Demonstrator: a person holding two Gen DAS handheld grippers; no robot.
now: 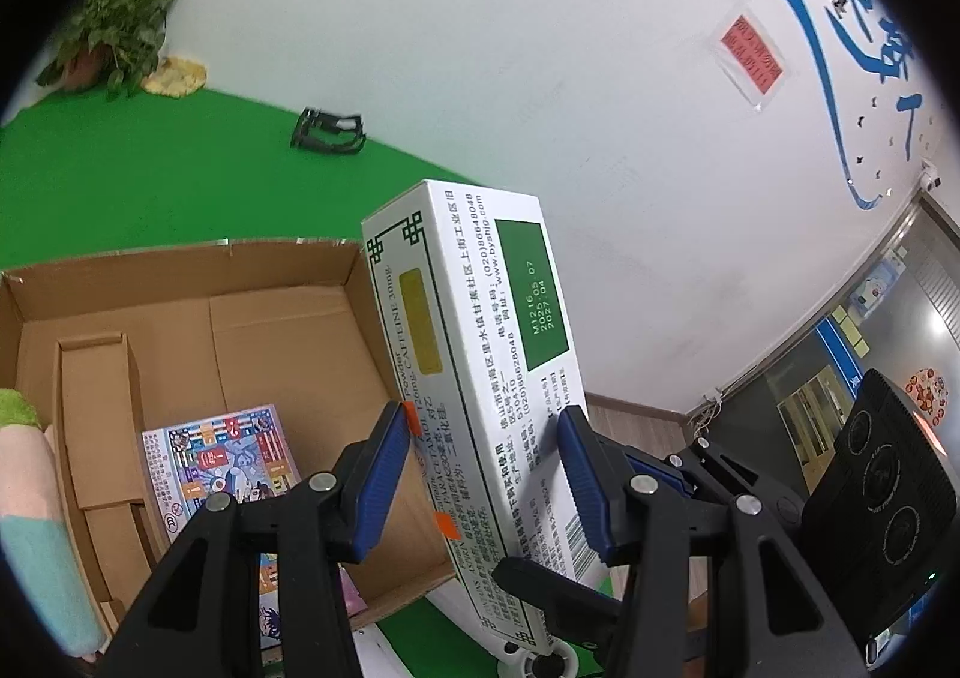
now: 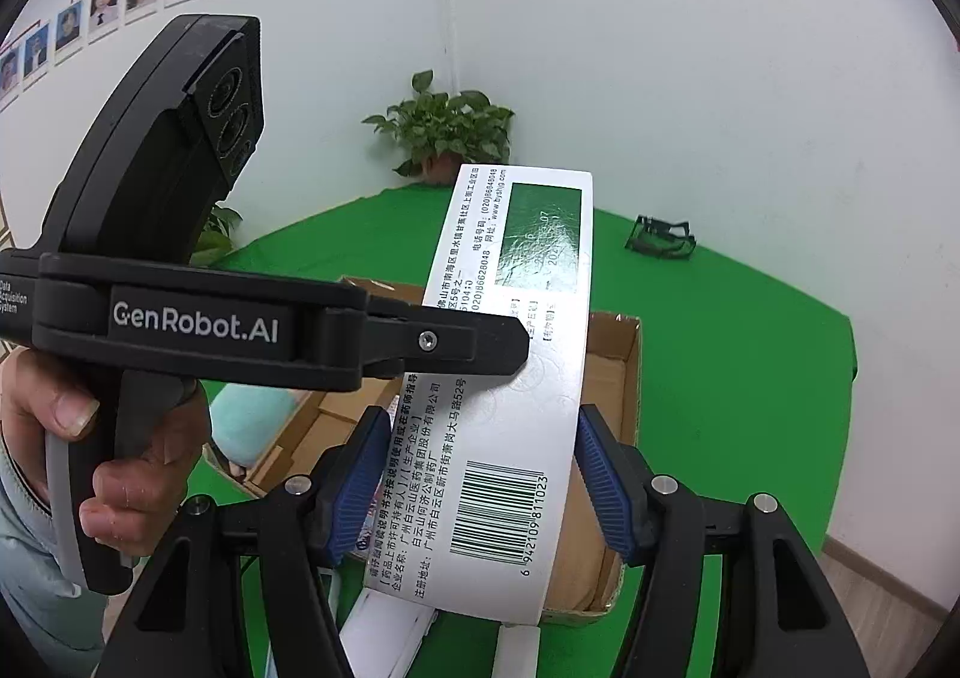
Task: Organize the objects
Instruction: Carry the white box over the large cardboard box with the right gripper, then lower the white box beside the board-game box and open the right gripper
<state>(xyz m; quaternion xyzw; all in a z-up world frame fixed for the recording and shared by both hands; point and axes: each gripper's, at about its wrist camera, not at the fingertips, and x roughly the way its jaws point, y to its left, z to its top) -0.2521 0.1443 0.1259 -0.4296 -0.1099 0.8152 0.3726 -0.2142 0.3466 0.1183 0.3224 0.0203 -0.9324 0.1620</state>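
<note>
A white medicine box with green trim (image 1: 480,354) is held in the air over the right edge of an open cardboard box (image 1: 252,330). My left gripper (image 1: 486,438) is shut on the medicine box's lower part. My right gripper (image 2: 480,474) is shut on the same medicine box (image 2: 516,378) near its barcode end. The left gripper body (image 2: 198,318) shows in the right wrist view, its fingertip across the medicine box. Inside the cardboard box lie a colourful printed packet (image 1: 228,456) and a cardboard insert (image 1: 102,414).
The cardboard box (image 2: 624,354) sits on a green table cloth (image 1: 150,180). A soft pastel toy (image 1: 30,510) leans at the box's left. A black clip-like object (image 1: 329,131) and a potted plant (image 1: 114,36) are farther back. White walls stand behind.
</note>
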